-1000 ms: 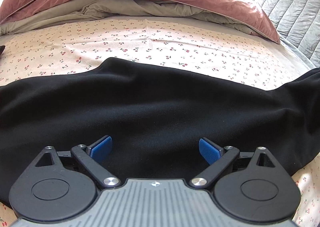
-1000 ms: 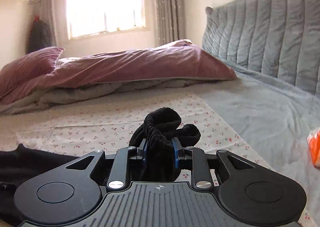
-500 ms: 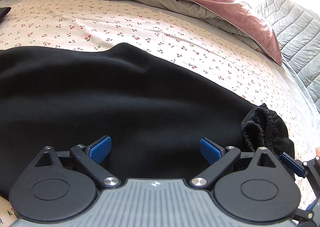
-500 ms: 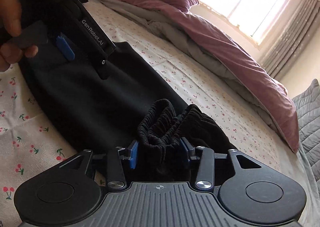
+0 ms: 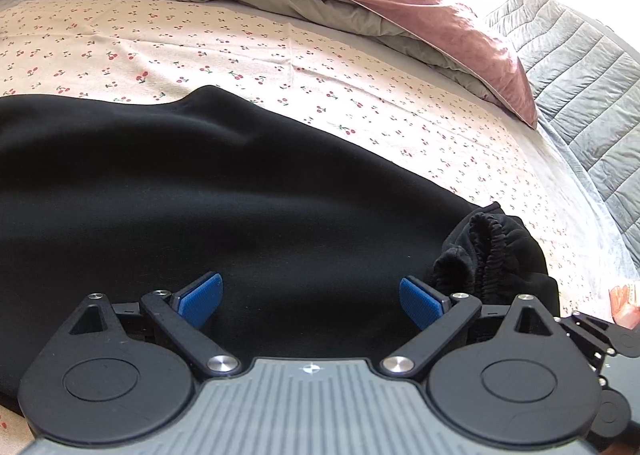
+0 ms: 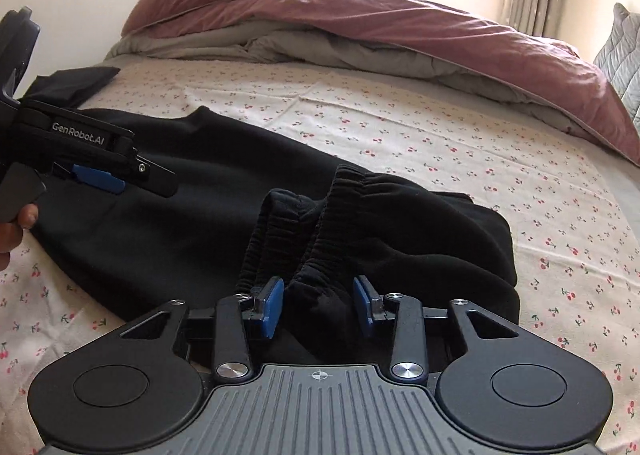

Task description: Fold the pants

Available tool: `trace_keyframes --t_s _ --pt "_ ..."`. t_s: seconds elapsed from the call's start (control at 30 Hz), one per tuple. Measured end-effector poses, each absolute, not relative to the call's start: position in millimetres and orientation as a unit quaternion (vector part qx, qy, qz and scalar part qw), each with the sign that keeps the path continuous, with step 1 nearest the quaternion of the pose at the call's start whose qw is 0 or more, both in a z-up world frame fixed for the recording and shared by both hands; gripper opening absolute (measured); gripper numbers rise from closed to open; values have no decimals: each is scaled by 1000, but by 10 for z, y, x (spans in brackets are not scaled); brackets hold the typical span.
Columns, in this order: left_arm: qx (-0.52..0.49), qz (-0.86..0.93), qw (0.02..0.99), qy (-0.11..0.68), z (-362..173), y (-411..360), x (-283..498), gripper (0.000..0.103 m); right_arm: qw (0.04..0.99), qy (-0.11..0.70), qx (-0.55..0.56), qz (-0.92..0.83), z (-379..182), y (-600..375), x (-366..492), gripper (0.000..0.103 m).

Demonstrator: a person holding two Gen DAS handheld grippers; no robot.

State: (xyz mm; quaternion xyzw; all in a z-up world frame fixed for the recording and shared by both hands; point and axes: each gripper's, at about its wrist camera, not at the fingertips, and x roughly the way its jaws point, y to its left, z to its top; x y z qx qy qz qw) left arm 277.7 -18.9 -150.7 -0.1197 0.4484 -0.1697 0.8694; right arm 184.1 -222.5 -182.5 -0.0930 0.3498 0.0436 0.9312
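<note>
The black pants [image 5: 208,207] are lying spread across the cherry-print bedsheet [image 5: 280,67] of the bed, occupying the near half of the mattress from the left edge toward the right. The elastic waistband [image 6: 320,223] is sitting bunched and raised at the near right end of the garment, folded back over the flat cloth. The right gripper [image 6: 318,303] is pointing down at this bunched section; its fingers [image 6: 270,301] are standing on either side of a fold of waistband cloth and are closing, with the left pad touching the cloth and a gap showing at the right pad. The left gripper [image 5: 310,295] is hovering over the flat middle of the pants, and its fingers [image 5: 200,299] are spread wide with nothing pinched between them. In the right wrist view, a hand [image 6: 18,225] is gripping the handle of the left gripper at the far left. A mauve duvet [image 6: 420,27] with a grey underside is lying heaped across the far side of the bed, and a grey quilted headboard [image 5: 592,83] is standing at the right.
</note>
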Motion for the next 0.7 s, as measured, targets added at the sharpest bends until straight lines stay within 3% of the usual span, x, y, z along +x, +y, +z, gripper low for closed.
trace_keyframes --t_s 0.03,0.23,0.33,0.43,0.53,0.57,0.6,0.63,0.7 --pt "-122 -175 869 447 -1508 -201 2774 99 928 353 -109 42 -1850 -2171 1836 24" --pt "-130 -186 867 444 -1514 -201 2784 99 944 306 -88 87 -1615 -2062 1612 19" --pt "-138 -182 867 444 -1513 -182 2805 99 938 304 -94 136 -1561 -2018 1492 19" --pt "-137 -179 866 446 -1531 -179 2817 99 914 344 -196 86 -1904 -1854 1577 20" --pt "-138 -180 865 448 -1536 -182 2815 99 919 338 -185 79 -1901 -1849 1592 25" --pt "-138 -180 865 448 -1534 -182 2816 99 920 336 -182 85 -1873 -1846 1578 27" --pt "-138 -181 865 448 -1534 -184 2820 99 921 335 -177 92 -1855 -1842 1563 37" --pt "-139 -180 865 448 -1534 -185 2824 99 921 337 -172 98 -1853 -1835 1555 57" --pt "-142 -179 864 449 -1536 -193 2834 99 916 346 -174 103 -1912 -1799 1542 71"
